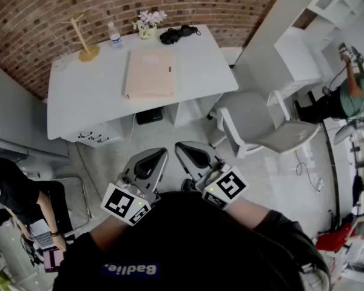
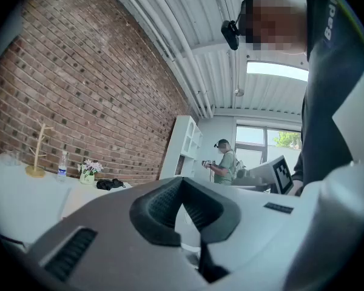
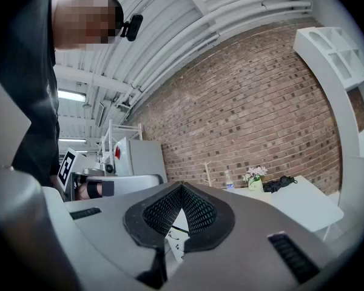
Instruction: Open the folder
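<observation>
A beige folder (image 1: 148, 73) lies shut and flat near the middle of the white table (image 1: 79, 96), far ahead of me in the head view. Both grippers are held close to my body, well short of the table and above the floor. My left gripper (image 1: 158, 157) is shut, its dark ribbed pads (image 2: 164, 202) meeting at the tip with nothing between them. My right gripper (image 1: 184, 150) is beside it, also shut and empty, its pads (image 3: 197, 211) touching at the tip. In the gripper views the table shows only in the distance.
At the table's back edge stand a wooden branch stand (image 1: 84, 41), a water bottle (image 1: 114, 38), a small flower pot (image 1: 148, 24) and a black bundle (image 1: 178, 34). A grey chair (image 1: 261, 126) stands right of the table. A white shelf unit (image 1: 327, 17) and a person (image 1: 352, 93) are at far right; another person (image 1: 18, 199) sits at lower left.
</observation>
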Demonstrator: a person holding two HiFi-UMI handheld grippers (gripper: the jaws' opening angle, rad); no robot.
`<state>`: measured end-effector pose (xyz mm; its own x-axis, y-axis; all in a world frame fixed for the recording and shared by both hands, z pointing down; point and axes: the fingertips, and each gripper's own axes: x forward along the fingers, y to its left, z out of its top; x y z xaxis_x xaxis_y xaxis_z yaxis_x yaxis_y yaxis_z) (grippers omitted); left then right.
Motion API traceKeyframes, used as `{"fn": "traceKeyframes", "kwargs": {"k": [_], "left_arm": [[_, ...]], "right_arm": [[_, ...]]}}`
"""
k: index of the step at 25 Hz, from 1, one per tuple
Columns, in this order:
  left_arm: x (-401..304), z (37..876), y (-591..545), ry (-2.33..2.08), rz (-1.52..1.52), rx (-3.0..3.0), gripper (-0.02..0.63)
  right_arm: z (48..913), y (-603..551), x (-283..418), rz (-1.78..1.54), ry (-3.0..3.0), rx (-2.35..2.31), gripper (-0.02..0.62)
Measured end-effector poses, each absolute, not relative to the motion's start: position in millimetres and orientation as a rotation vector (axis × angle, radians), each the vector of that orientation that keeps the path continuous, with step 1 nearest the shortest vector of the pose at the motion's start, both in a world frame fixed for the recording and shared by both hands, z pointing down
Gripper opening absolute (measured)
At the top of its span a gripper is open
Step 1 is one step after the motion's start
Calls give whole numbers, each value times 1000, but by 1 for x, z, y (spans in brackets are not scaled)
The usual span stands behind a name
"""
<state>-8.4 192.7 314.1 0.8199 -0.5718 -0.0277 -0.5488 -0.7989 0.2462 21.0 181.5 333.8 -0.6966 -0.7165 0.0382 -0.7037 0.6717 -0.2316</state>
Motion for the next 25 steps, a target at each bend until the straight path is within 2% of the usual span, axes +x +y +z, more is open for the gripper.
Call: {"fn": "traceKeyframes", "kwargs": {"k": [25], "left_arm": [[28,310,179,-958,-142,2758,-2]], "right_arm": [[333,165,59,-352,2817,-1139,28]]}}
